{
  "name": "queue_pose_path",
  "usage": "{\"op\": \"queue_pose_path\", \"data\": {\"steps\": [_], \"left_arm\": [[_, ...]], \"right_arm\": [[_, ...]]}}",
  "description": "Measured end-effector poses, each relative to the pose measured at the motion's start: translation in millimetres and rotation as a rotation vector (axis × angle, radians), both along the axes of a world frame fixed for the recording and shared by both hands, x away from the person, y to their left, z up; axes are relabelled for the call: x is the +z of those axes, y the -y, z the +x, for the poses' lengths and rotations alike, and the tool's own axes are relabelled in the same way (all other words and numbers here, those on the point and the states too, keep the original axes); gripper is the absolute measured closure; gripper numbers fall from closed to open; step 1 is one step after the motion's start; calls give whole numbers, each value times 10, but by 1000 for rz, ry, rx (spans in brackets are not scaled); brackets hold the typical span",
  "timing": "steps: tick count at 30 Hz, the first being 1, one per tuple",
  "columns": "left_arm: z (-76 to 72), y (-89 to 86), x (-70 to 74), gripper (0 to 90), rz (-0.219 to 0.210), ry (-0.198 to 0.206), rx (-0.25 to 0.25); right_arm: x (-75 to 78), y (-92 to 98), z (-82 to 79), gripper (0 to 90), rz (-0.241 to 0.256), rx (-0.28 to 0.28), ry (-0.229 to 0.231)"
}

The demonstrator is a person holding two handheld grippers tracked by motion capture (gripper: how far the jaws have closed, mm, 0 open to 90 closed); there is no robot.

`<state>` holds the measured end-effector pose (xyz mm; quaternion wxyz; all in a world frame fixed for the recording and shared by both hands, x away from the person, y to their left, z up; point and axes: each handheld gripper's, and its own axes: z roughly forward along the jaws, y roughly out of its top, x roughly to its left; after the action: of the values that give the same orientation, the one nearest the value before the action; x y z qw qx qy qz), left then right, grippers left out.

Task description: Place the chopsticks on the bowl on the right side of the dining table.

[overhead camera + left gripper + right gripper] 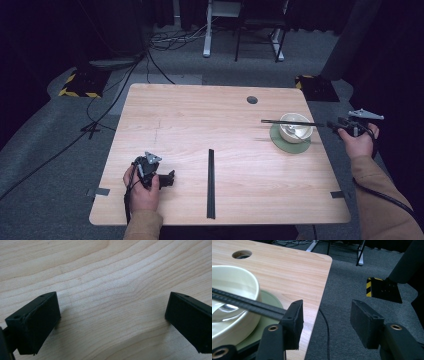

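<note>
A cream bowl with a metal spoon inside stands on a green coaster near the table's right edge. A pair of black chopsticks lies across the bowl's rim, its end pointing at my right gripper. In the right gripper view the chopsticks run behind the left jaw, outside the gap, and my right gripper is open over the table edge. A second black pair lies at the front centre. My left gripper rests open at front left, over bare wood.
The wooden table has a round cable hole at back right and tape tabs on its front edges. Grey carpet, loose cables, striped floor blocks and a desk frame surround it.
</note>
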<state>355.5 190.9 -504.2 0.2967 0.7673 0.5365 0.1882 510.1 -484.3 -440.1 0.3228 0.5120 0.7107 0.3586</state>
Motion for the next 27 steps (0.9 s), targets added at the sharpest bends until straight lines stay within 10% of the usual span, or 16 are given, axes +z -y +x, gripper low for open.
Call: {"op": "queue_pose_path", "data": {"steps": [27], "left_arm": [[0, 0, 0, 1, 0, 0, 0]], "right_arm": [[67, -36, 10, 419, 34, 28, 32]]}}
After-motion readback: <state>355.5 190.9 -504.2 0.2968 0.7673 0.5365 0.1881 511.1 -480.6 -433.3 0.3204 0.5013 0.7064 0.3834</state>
